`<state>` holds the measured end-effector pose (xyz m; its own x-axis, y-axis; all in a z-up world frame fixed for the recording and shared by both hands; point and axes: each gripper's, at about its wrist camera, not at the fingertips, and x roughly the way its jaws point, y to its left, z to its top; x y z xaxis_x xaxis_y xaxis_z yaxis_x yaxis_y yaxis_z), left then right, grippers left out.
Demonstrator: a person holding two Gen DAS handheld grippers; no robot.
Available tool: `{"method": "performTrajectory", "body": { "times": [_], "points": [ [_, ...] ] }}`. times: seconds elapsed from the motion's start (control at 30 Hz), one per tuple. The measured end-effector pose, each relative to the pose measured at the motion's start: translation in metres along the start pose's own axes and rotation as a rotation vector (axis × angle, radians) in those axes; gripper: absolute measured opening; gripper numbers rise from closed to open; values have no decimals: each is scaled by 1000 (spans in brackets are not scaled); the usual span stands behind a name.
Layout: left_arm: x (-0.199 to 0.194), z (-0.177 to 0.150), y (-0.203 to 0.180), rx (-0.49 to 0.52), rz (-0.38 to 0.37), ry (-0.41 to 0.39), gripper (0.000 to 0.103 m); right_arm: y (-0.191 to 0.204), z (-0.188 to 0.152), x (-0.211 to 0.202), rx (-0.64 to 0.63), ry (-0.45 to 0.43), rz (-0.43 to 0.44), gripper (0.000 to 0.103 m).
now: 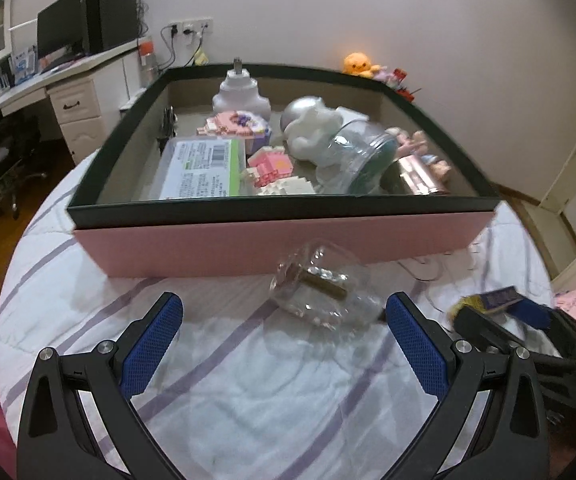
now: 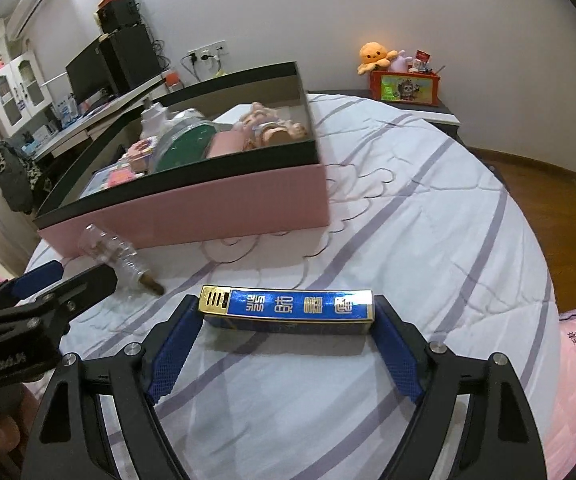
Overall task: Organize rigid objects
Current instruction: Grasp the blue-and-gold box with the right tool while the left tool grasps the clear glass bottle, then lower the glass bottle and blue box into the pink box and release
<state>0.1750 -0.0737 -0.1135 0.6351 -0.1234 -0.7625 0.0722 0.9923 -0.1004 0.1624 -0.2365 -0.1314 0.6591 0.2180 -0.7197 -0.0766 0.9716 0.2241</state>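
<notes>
My blue finger pads [image 2: 169,354] look rough-textured; the harmonica [image 2: 288,306] at twelve o'clock gleams glossy metal; quilted cloth bedspread [image 2: 428,216] underneath.

Blue-gold box [image 2: 288,309]: four stylised Chinese characters, not legible enough to transcribe.

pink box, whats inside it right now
The pink box holds a white bottle, a labelled plastic case, pink block models, a white figurine, a tipped clear jar and dolls. Anything beneath them is covered.
</notes>
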Motion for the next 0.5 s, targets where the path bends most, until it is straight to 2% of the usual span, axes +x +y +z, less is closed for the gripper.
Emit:
{"method": "performTrajectory", "body": {
  "times": [0.13, 0.17, 0.23, 0.27, 0.3, 0.4, 0.5],
  "points": [
    [17, 2, -5, 5, -15, 26, 100, -1, 0, 2, -10, 3, -3, 85],
    [18, 3, -7, 11, -20, 29, 95, -1, 0, 2, -7, 3, 1, 85],
    [18, 4, -8, 22, -46, 26, 75, -2, 0, 2, -2, 2, 8, 85],
    [18, 4, -8, 20, -44, 26, 73, -3, 0, 3, -1, 1, 10, 85],
    [17, 4, -5, 14, -63, 23, 65, -3, 0, 2, 0, 1, 11, 85],
    [12, 2, 1, 15, -91, 26, 64, -3, -1, 1, 5, -2, 18, 85],
    [2, -3, 3, 25, -88, 19, 64, -3, -2, 0, 4, -3, 18, 85]
  ]
}}
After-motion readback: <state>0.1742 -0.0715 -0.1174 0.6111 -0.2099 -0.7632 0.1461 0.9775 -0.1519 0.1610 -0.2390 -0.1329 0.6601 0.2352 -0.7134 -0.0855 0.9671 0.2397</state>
